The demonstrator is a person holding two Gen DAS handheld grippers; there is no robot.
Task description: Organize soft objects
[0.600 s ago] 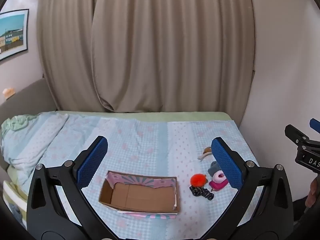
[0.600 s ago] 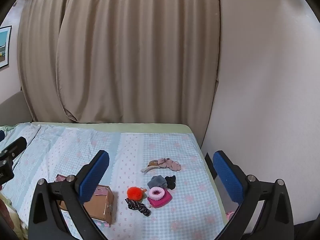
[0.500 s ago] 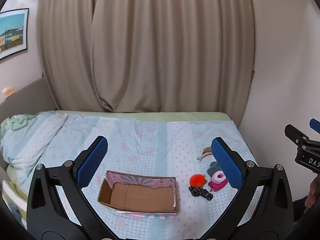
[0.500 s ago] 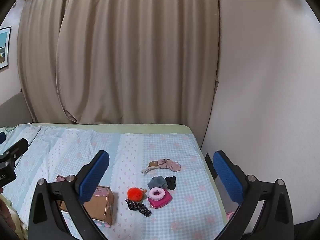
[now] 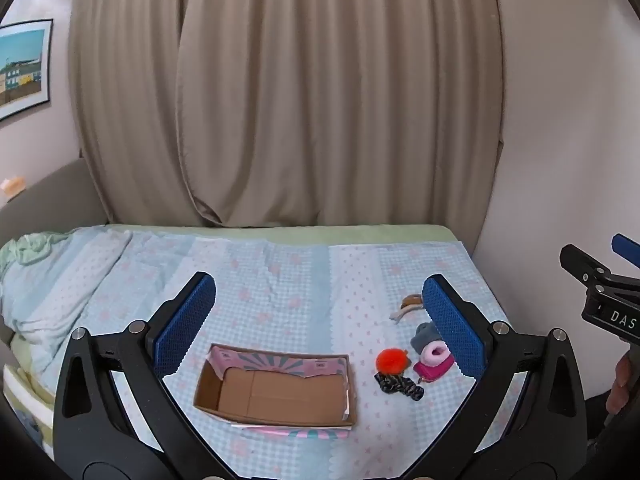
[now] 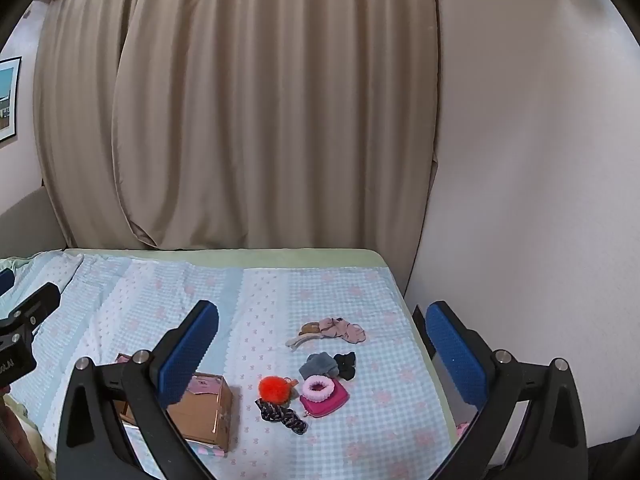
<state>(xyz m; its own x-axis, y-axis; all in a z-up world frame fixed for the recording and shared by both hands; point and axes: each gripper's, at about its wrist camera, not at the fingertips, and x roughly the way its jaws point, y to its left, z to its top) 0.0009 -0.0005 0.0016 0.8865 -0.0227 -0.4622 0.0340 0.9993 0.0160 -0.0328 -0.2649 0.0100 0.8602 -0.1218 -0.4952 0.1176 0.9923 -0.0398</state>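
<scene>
An open, empty cardboard box [image 5: 276, 394] sits on the bed; it also shows in the right wrist view [image 6: 204, 412]. To its right lie soft items: an orange pompom [image 6: 275, 388], a dark patterned scrunchie [image 6: 282, 414], a pink scrunchie [image 6: 318, 387] on a magenta pouch [image 6: 326, 400], a grey cloth [image 6: 318, 365], a black scrunchie [image 6: 346, 364] and a pink cloth bundle [image 6: 340, 328]. My left gripper [image 5: 320, 320] is open and empty above the box. My right gripper [image 6: 322, 344] is open and empty above the items.
The bed has a light blue checked cover [image 5: 280, 280]. A crumpled blanket [image 5: 36, 264] lies at the left. Beige curtains [image 5: 280, 100] hang behind the bed. A wall [image 6: 520, 200] borders the bed's right side. A picture [image 5: 22, 68] hangs at the left.
Both views shift very slightly; the box and items stay in place and both grippers stay open.
</scene>
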